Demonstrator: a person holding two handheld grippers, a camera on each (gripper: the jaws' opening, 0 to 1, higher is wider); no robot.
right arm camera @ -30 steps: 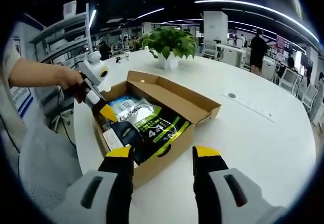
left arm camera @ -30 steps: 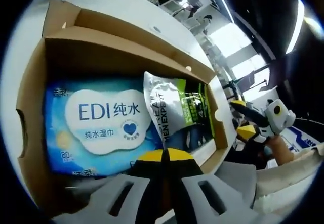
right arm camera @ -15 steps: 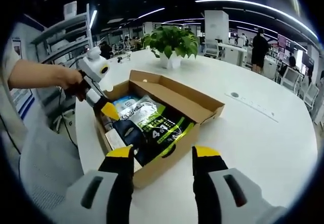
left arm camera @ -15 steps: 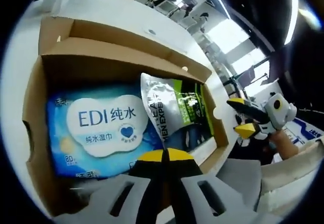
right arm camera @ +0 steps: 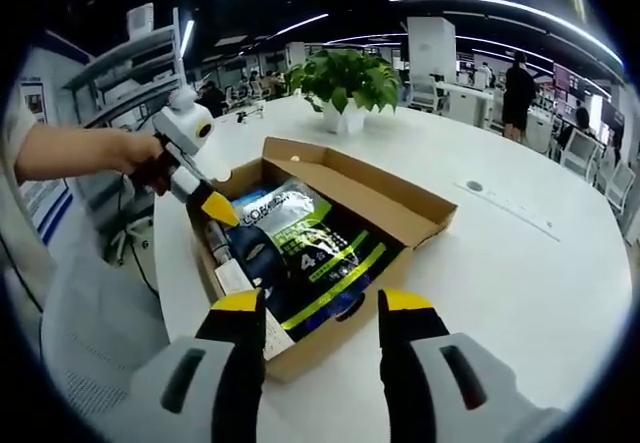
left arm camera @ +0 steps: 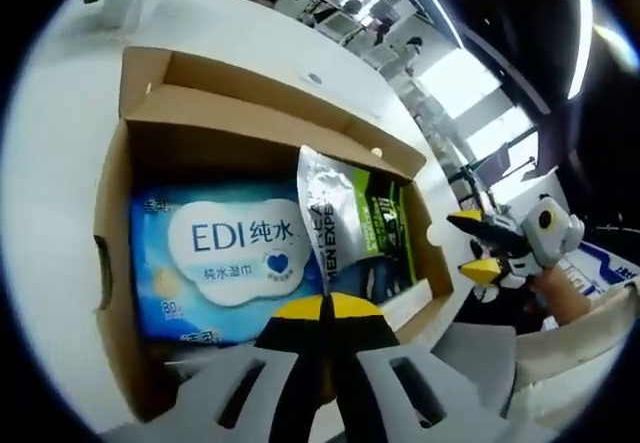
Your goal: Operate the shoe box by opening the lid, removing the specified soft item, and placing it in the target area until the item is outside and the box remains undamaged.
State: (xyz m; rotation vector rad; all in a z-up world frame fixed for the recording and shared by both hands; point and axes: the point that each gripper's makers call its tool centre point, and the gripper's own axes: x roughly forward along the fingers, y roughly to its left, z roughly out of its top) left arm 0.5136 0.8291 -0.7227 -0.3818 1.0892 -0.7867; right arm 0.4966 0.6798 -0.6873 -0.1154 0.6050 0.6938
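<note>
Left gripper pinches a corner of the silver-and-green pouch, seemingly lifting it off the blue wipes pack inside the open shoe box. Right gripper hovers near the box's front wall, its 2 jaws spread wide on nothing.

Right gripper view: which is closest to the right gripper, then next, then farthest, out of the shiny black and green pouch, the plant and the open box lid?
From the right gripper:
1. Black and green pouch, in the box straight ahead.
2. Open lid, along the box's far side.
3. Potted plant, back on the table.
</note>
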